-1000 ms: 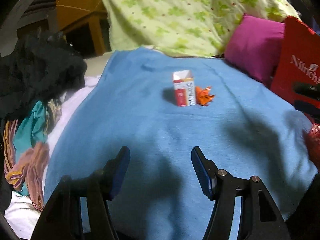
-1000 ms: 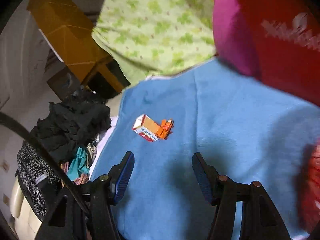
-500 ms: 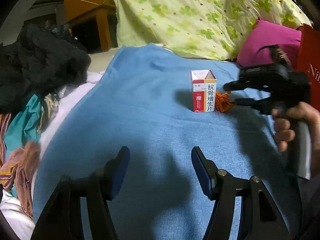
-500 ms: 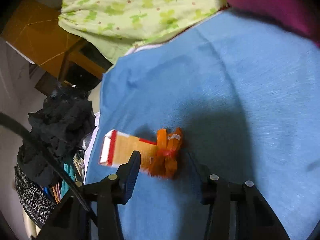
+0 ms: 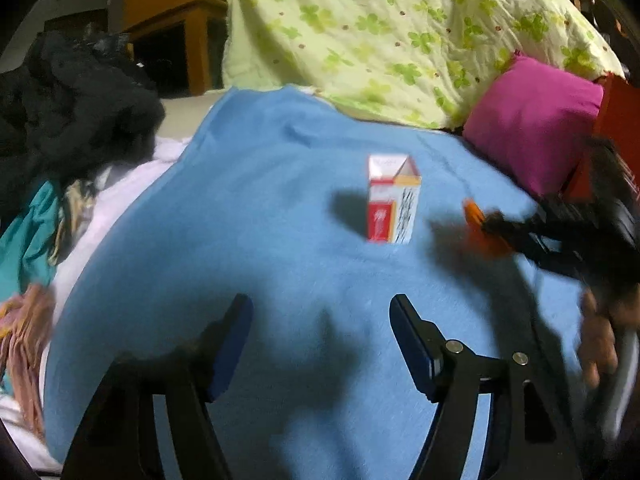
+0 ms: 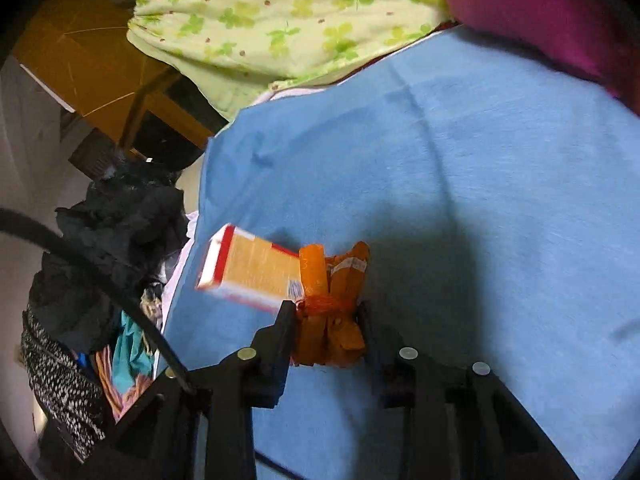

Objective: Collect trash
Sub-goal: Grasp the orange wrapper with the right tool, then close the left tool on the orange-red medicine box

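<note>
A small red, white and orange carton (image 5: pixel 393 199) stands upright with its top open on the blue blanket (image 5: pixel 260 216). In the right wrist view the carton (image 6: pixel 248 270) lies just beyond my fingers. My right gripper (image 6: pixel 326 316) is shut on a crumpled orange wrapper (image 6: pixel 330 304), held just over the blanket. In the left wrist view the right gripper (image 5: pixel 486 222) shows at the right, with the wrapper (image 5: pixel 476 216) at its tips, to the right of the carton. My left gripper (image 5: pixel 320 320) is open and empty, well short of the carton.
A green flowered quilt (image 5: pixel 380 28) and a magenta pillow (image 5: pixel 532 120) lie behind the blanket. A red bag (image 5: pixel 624 120) is at the far right. A heap of dark and coloured clothes (image 5: pixel 68 120) lies at the left. A wooden table (image 5: pixel 188 28) stands behind.
My right gripper moved in onto the orange wrapper and closed on it, then drew it to the right, away from the carton. My left gripper stayed open and shifted only a little.
</note>
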`<state>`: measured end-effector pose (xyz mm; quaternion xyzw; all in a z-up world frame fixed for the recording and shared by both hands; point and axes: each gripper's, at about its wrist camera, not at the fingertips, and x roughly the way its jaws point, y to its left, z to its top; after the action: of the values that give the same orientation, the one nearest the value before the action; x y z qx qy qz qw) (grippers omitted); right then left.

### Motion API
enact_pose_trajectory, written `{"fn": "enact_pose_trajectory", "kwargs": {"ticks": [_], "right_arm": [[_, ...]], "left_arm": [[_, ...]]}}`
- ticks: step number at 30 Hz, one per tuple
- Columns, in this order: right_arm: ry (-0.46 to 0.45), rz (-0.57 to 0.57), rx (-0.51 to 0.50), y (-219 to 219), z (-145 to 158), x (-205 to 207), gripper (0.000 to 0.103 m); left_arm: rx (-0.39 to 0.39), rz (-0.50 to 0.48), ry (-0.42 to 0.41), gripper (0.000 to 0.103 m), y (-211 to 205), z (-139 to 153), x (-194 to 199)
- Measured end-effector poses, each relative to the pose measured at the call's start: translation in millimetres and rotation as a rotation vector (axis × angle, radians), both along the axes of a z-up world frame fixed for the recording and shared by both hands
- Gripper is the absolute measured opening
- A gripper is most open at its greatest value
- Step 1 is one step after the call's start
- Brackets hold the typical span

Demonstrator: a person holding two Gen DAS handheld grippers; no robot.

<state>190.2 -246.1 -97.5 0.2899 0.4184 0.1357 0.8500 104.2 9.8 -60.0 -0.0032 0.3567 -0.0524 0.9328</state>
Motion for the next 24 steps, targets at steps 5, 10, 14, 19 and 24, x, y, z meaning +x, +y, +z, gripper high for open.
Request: {"fn": "enact_pose_trajectory", "kwargs": {"ticks": [5, 10, 14, 19, 24], "right_arm": [[-0.050, -0.027, -0.016, -18, 9, -46, 0.034], [-0.063, -0.043, -0.042, -27, 5, -54, 0.034], [-0.086, -0.021, -0.066, -21, 7, -52, 0.034], [-0.100, -0.006, -0.080, -16, 8, -54, 0.034], [-0.099, -0.013, -0.106, -10, 5, -51, 0.034]], "left_arm": [[-0.038, -0.012, 0.001, 0.084, -27, 8, 41], [-0.020, -0.004, 0.017, 0.084, -55, 5, 75], [-0.029, 0.004, 0.006, 0.084, -66, 2, 90], [-0.019, 0.003, -0.008, 0.084, -68, -4, 104], [-0.017, -0.009, -0.015, 0.084, -63, -9, 116]]}}
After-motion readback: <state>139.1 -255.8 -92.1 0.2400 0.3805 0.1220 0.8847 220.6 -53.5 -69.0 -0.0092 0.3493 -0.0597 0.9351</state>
